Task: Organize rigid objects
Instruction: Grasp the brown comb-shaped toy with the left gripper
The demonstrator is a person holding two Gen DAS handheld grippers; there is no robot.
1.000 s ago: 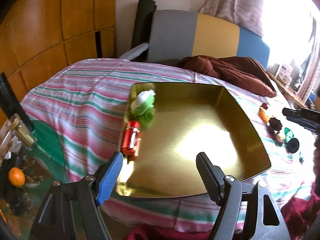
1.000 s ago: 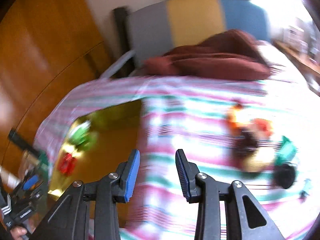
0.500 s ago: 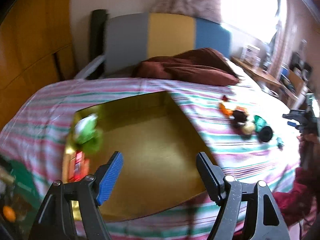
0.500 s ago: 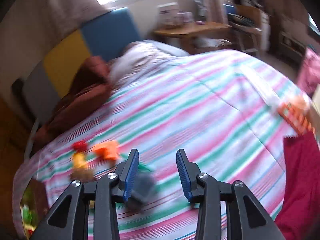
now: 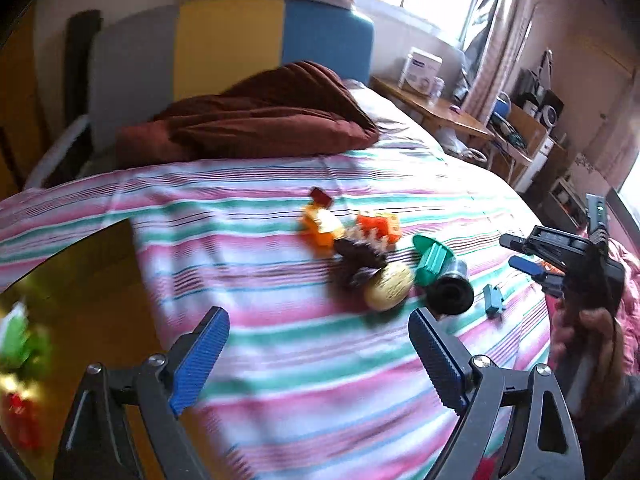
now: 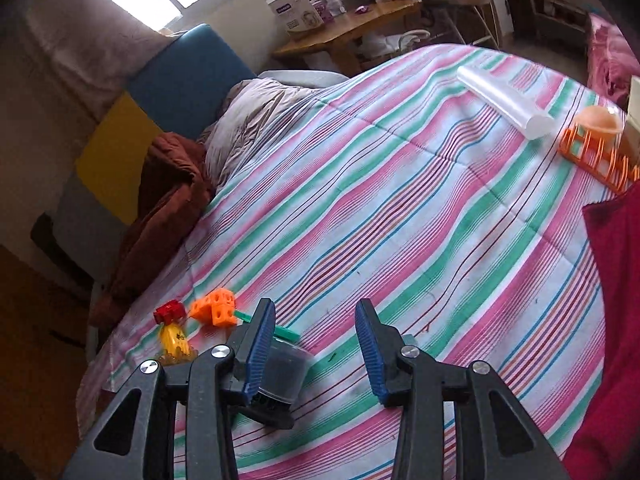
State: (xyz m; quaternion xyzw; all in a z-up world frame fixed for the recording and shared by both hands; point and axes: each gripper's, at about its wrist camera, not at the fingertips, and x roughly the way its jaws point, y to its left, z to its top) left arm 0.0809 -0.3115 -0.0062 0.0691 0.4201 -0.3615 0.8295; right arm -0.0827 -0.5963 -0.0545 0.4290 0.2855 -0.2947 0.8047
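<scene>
Several small toys lie in a heap on the striped bedsheet: an orange block [image 5: 380, 226] [image 6: 214, 308], a yellow-orange toy [image 5: 320, 226], a dark spiky piece [image 5: 360, 256], a yellow egg shape [image 5: 390, 290], a green cone piece [image 5: 432, 260] and a black cylinder [image 5: 450, 288] [image 6: 280, 372]. My left gripper [image 5: 318, 360] hovers short of the heap, its jaws opening with only sheet between them. My right gripper [image 6: 316, 352] [image 5: 510, 251] is low at the heap's right side, its jaws opening slightly; the black cylinder lies just outside its left finger. A gold tray [image 5: 80, 280] at the left holds a green toy [image 5: 20, 340] and a red toy [image 5: 20, 420].
A small blue piece [image 5: 493, 300] lies right of the cylinder. A brown blanket [image 5: 260, 116] is bunched at the headboard. Farther across the bed lie a clear tube [image 6: 504, 100] and an orange rack with a ball [image 6: 592, 144]. Red cloth [image 6: 616, 320] hangs at the right edge.
The left view has swung right from the gold tray to the toy heap, and its jaws stand wider. The right gripper swept over from the tray side and settled by the black cylinder.
</scene>
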